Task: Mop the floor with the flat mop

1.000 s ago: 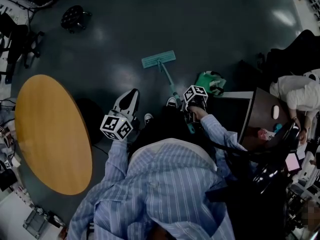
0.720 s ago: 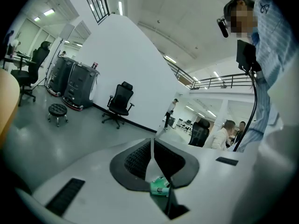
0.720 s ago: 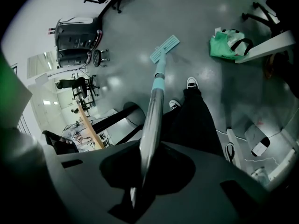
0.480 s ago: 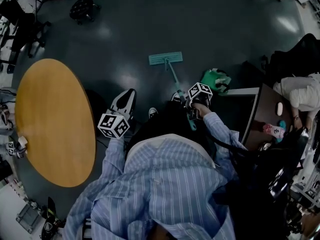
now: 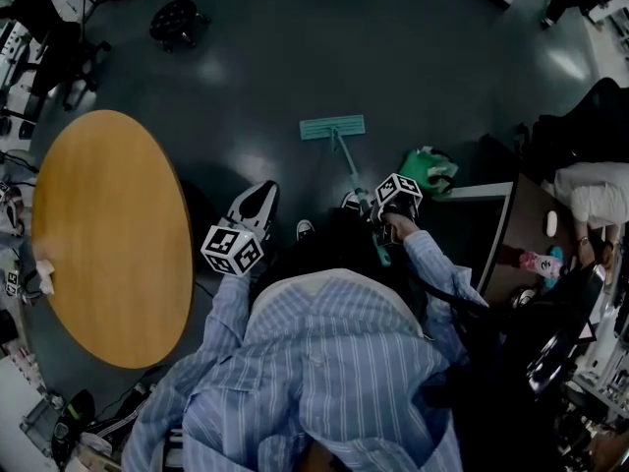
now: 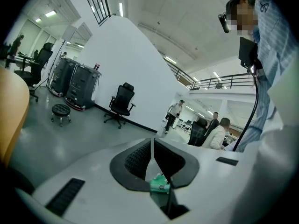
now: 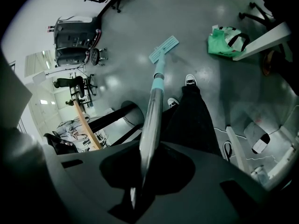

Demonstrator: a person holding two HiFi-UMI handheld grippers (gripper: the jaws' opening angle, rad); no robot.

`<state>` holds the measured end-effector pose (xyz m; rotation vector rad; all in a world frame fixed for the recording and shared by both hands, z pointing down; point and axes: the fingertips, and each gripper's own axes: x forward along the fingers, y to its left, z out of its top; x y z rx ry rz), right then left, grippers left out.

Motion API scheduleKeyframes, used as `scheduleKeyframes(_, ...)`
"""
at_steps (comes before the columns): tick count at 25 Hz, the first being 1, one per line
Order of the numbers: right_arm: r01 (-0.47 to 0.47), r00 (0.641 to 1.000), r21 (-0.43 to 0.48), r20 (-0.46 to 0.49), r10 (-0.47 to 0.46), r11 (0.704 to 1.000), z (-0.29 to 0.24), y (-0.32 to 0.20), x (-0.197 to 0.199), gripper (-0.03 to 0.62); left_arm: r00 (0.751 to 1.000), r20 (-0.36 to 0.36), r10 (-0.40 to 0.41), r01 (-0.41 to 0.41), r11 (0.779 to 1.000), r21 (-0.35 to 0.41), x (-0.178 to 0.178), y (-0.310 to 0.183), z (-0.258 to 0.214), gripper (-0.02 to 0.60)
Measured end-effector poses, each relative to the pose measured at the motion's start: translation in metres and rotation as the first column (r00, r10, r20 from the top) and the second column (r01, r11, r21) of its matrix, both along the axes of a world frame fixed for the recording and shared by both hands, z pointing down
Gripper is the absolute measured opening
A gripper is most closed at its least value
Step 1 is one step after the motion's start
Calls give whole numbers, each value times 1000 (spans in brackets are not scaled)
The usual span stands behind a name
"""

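A: What's on the left?
B: The left gripper (image 6: 152, 143), jaws pressed together with nothing held. It hangs beside the round wooden table (image 5: 108, 234), apart from the flat mop (image 5: 349, 170).
A: And the mop?
B: The right gripper (image 7: 142, 171) is clamped on its pole (image 7: 154, 101). The mop head (image 5: 332, 127) lies flat on the floor (image 5: 413, 57), ahead of both grippers. A green bag (image 5: 428, 168) sits to its right.

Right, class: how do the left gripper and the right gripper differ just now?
The right gripper is shut on the handle of the flat mop; the left gripper has its fingers together, clear of the mop. The right gripper points down at the floor; the left gripper looks out across the room. Both carry a marker cube.
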<state>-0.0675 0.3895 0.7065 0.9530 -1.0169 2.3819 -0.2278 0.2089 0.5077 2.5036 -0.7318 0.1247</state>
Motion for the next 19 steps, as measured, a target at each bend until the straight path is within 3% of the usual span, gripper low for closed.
scheduleKeyframes(19,4,1000,0,-17,-4,1000,4,0,-4,61,1000,6,-11,11,1000,-6,-16,8,10,26)
